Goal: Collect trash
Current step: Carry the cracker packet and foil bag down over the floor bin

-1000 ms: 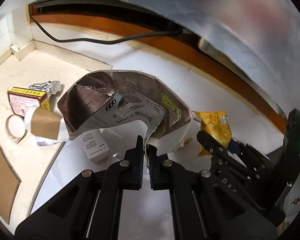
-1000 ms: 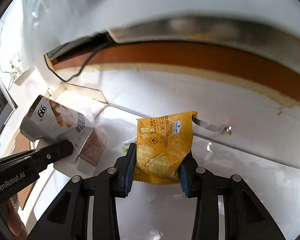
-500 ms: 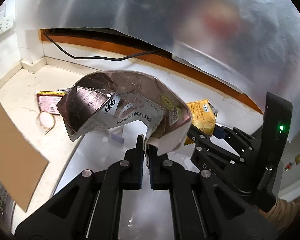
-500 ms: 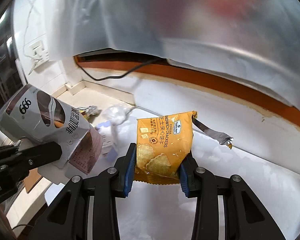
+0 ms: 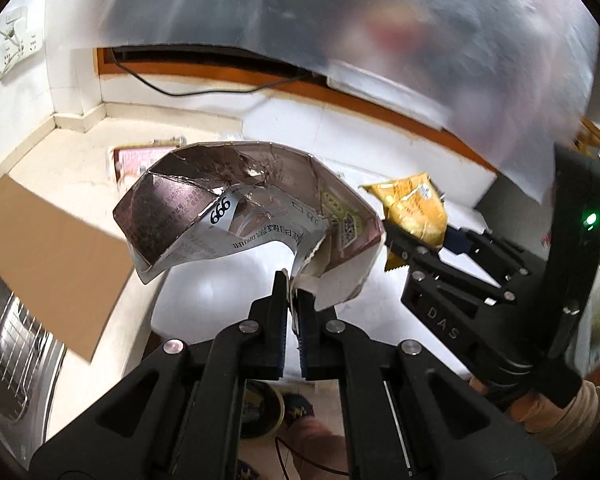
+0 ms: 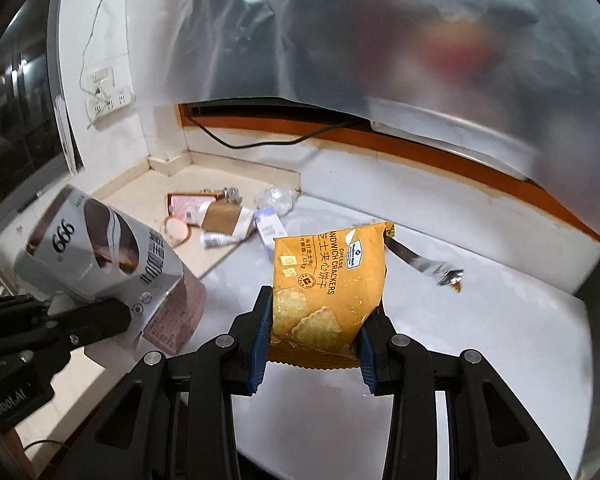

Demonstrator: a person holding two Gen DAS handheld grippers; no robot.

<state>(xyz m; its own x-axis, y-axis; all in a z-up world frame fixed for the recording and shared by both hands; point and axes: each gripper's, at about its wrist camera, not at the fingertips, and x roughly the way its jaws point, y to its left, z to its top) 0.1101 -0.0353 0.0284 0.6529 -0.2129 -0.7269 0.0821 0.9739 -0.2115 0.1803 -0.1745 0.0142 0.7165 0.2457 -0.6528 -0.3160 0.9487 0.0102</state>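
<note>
Two wrappers: one torn carton (image 5: 236,216) and one cracker packet (image 6: 328,280), each clamped.

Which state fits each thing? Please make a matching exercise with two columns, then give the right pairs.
Things:
1. torn 666 carton
2. yellow cracker packet
3. pink box
4. power strip

States:
a. lying on the counter
b. fixed on the wall
c. held in the left tool
d. held in the right tool

Pairs: 1-c, 2-d, 3-a, 4-b
</note>
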